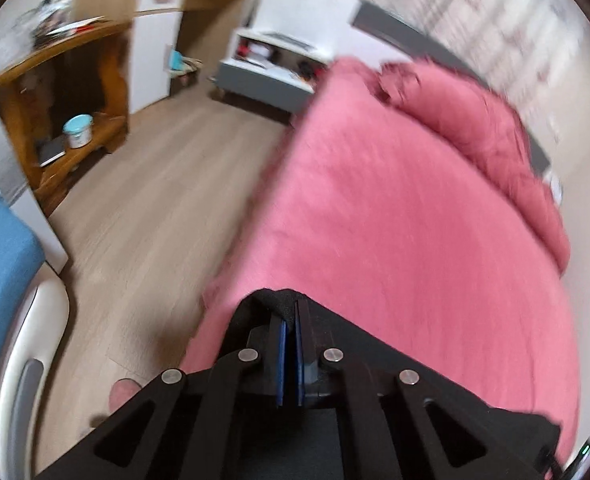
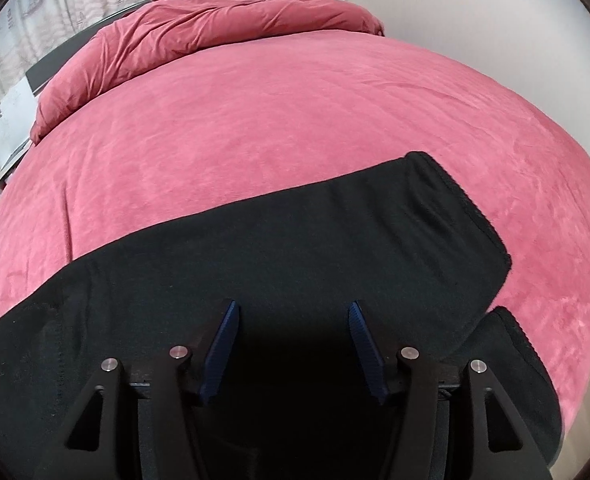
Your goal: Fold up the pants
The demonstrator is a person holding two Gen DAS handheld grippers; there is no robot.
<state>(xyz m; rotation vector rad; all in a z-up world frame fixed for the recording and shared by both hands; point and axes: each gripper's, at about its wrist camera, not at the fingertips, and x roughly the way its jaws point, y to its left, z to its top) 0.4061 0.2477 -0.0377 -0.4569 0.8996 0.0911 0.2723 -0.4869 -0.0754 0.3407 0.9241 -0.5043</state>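
- Our left gripper (image 1: 291,344) has its fingers closed on a fold of the black pants (image 1: 279,304).
- Our right gripper (image 2: 293,354) has its fingers apart above the pants (image 2: 295,248), gripping nothing.
- The pants lie flat across the pink bed (image 2: 275,120).

The left wrist view is motion-blurred: items on the wooden shelf unit (image 1: 55,92) and white nightstand (image 1: 279,60) cannot be identified. The left claw (image 1: 290,320) conceals most of the black pants (image 1: 273,300). In the right wrist view, the pants (image 2: 275,240) run off the bottom and left edges; the right claw (image 2: 291,314) covers their near part.
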